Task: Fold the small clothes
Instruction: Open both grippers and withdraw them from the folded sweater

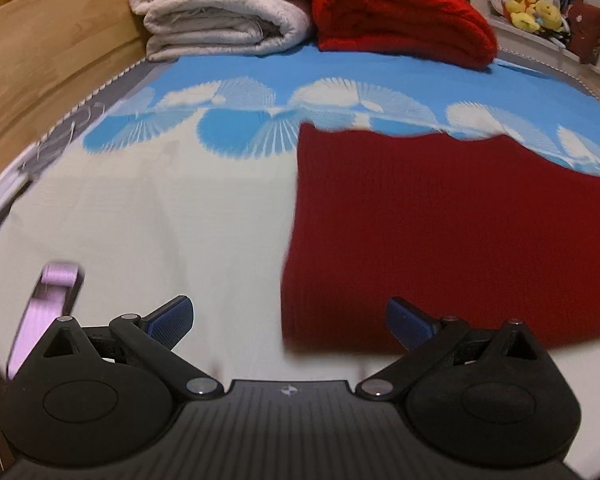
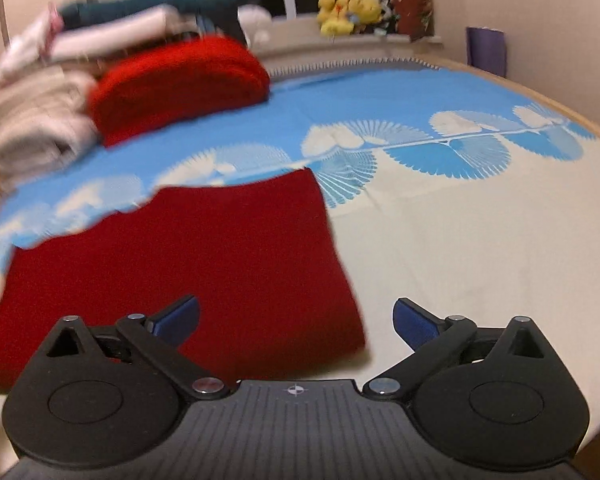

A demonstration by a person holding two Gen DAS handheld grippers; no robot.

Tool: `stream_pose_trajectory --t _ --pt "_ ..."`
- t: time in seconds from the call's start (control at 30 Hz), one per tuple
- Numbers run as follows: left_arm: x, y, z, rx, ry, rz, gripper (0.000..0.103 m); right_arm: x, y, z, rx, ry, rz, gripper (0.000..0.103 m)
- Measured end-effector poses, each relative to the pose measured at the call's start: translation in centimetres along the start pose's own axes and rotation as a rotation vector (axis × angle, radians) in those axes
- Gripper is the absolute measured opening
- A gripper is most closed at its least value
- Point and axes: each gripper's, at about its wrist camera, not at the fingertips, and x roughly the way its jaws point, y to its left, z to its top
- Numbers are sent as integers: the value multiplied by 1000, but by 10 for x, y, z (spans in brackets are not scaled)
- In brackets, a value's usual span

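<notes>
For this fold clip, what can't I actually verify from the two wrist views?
- Dark red garment: type and fold count unclear; left view cuts its right side, right claw body hides its near edge.
- Pink item: blurred, unidentifiable.
- Pile beside red blanket: motion-blurred in right view.

No words, brand names, labels or numerals could be read in either view. The only sign was a small pale crosshair mark, a circle crossed by 2 short lines, moulded into the ribbed grey plastic body of the left gripper (image 1: pixel 289 322), centred near its front edge between the 2 finger linkages. The same mark stood in the same place on the ribbed grey plastic body of the right gripper (image 2: pixel 296 322). The white fan-shaped figures on the blue-and-cream woven bedspread (image 1: pixel 140 208) were ornament, not writing. Things on the far sill were too small and blurred to show any lettering.
</notes>
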Motion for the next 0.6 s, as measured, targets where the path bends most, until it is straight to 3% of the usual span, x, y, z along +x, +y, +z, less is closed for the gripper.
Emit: stream_pose_trajectory --t 0.1,0.2,0.43,0.6 --pt "-9 -7 -21 33 24 -14 103 -21 5 -20 66 -14 28 102" --pt "-6 -11 -29 23 30 -4 103 -17 7 -31 112 52 56 102" --pt "7 -7 -28 25 37 0 103 -6 -1 -33 179 78 -24 102" --pt "16 -5 -20 16 50 -23 103 7 4 -34 156 111 -33 102"
